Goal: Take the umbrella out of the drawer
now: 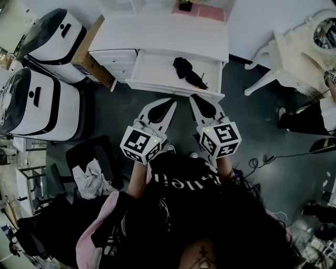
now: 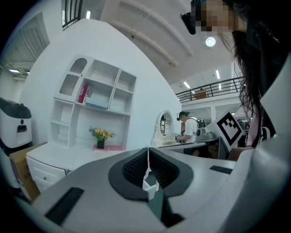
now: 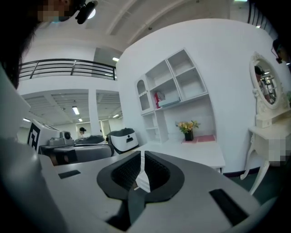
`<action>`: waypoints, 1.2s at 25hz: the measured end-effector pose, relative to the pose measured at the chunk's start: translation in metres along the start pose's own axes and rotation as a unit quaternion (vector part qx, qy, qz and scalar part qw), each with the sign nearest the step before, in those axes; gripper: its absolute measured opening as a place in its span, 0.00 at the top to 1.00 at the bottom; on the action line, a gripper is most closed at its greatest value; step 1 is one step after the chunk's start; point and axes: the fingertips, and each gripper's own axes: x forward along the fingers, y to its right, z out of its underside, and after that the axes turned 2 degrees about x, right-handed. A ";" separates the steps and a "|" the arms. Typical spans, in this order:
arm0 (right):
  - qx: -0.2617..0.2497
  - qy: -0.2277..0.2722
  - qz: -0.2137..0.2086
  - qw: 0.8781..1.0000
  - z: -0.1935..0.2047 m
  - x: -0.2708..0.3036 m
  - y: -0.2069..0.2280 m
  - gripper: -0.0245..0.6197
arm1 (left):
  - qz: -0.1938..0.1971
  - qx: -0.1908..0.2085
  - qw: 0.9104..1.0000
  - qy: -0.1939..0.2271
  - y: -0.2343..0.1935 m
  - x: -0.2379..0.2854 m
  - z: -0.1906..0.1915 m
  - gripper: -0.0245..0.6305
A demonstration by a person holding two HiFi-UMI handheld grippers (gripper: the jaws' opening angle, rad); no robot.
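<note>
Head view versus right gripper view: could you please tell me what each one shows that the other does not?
Only the head view: the black umbrella lying in the open drawer. Only the right gripper view: the shelf compartments above the desk and a balcony railing. Both: the white desk, pink mat and shut right claw.

Head view overhead; gripper views level, sharing desk [image 1: 157, 31].

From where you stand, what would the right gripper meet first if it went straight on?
Probably the top of the white desk, above the open drawer. The shut right gripper seems aimed over the umbrella, though depth is unclear.
</note>
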 end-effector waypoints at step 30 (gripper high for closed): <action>0.015 -0.076 0.039 0.996 0.040 0.116 0.083 0.87 | 0.014 -0.016 1.000 -0.018 -0.098 0.063 0.040 0.93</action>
